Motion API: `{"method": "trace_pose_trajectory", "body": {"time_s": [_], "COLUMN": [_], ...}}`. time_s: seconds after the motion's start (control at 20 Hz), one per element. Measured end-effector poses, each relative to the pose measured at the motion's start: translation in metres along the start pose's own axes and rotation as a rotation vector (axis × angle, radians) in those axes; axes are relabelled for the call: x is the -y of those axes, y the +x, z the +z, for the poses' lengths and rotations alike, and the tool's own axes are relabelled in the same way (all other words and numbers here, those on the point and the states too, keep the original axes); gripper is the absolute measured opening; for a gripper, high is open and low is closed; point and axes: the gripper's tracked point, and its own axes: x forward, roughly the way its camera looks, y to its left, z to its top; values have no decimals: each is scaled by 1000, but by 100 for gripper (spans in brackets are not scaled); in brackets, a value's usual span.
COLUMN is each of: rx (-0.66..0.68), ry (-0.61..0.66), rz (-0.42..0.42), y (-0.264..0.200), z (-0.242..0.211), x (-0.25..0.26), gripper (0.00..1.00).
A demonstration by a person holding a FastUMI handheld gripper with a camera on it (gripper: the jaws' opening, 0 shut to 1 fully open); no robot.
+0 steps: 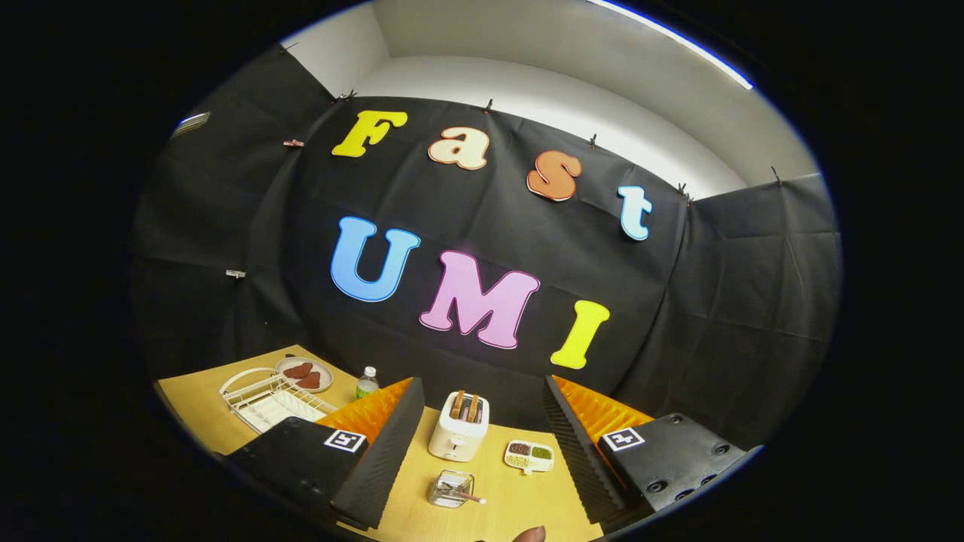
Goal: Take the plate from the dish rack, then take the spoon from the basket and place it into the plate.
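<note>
1. Between the wide-apart, empty fingers of the gripper (482, 467) sits the basket (452, 488) holding the spoon (468, 495), near.
2. Far left, the dish rack (273, 400) with a plate (304, 373) just behind it.
3. Judged: start of task; next, swing left toward the plate.

Bright overhead strip light (670, 38), sharp focus, strong fisheye bending at edges

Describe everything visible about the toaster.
The toaster is a small cream-white box that looks like plastic or enamelled metal, standing upright on the wooden table. Two browned slices stick up from its top slots. It sits between and just beyond the open gripper fingers, untouched, with the wire basket in front of it.
</note>
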Motion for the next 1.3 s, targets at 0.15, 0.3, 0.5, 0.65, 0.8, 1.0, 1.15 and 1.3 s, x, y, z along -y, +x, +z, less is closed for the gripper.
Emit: {"method": "trace_pose_trajectory", "body": {"time_s": [0.15, 0.3, 0.5, 0.65, 0.8, 1.0, 1.15, 1.3], "rx": [4, 5, 1, -4, -3, -55, -159, -297], "ry": [7, 9, 4, 7, 6, 22, 28, 29], "rz": [-15, -21, -17, -9, -4, 96, 215, 287], "y": [1, 2, 1, 1, 3, 23, 55, 94], "z": [2, 1, -1, -3, -3, -19, -53, -104], "x": [7, 9, 5, 2, -1, -33, -69, -102], "gripper": [97, 98, 97, 97, 97, 97, 97, 98]}}
